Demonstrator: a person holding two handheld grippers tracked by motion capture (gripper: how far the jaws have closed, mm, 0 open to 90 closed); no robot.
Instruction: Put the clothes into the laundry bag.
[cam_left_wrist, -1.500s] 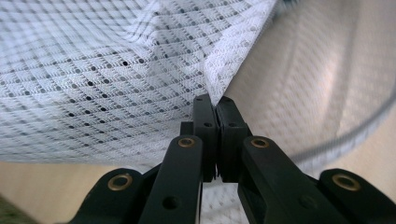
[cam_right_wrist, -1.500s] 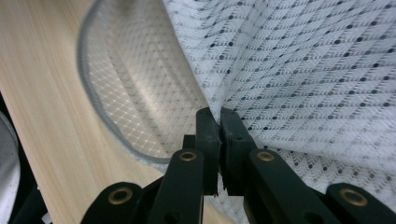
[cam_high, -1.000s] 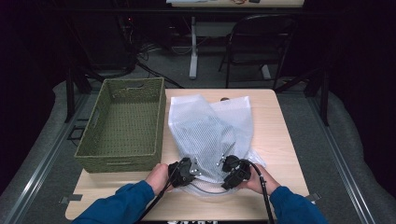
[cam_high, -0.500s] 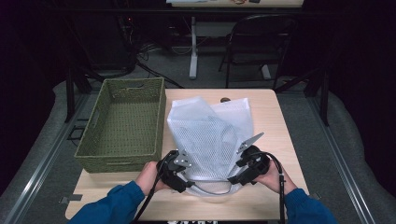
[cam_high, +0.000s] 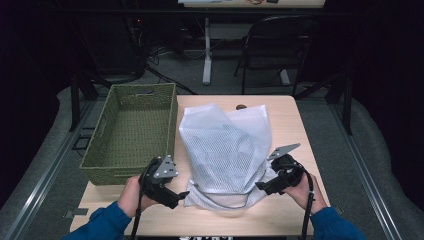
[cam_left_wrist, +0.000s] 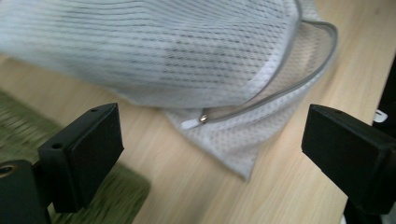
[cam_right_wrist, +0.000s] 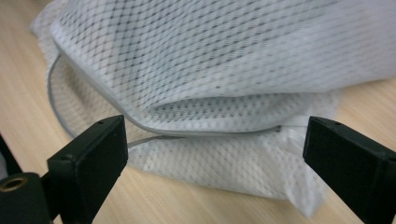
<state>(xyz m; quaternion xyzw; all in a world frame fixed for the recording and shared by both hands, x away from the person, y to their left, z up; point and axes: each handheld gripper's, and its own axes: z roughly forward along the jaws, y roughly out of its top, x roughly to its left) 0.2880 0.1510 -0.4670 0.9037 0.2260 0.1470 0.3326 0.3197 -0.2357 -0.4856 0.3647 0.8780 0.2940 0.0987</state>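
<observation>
A white mesh laundry bag (cam_high: 225, 145) lies on the wooden table (cam_high: 295, 120), its grey-zippered mouth toward the front edge. My left gripper (cam_high: 181, 196) hovers at the bag's front left corner and my right gripper (cam_high: 261, 186) at its front right corner. Both sets of jaws have just been opening and stand wide apart. In the left gripper view the bag (cam_left_wrist: 177, 51) and its zipper pull (cam_left_wrist: 201, 120) lie beyond the left gripper (cam_left_wrist: 212, 142), untouched. In the right gripper view the bag's open mouth (cam_right_wrist: 224, 116) lies ahead of the right gripper (cam_right_wrist: 219, 156), with the pads clear of it.
A green woven basket (cam_high: 107, 125) stands on the table's left side, right beside the bag and close to my left hand. A small dark spot (cam_high: 241, 106) sits at the table's far edge. A folding chair (cam_high: 280, 35) and a desk leg stand behind the table.
Both grippers sat shut close together at the bag's front edge. They have since opened, let go of the bag, lifted and drawn apart, left to the left and right to the right.
</observation>
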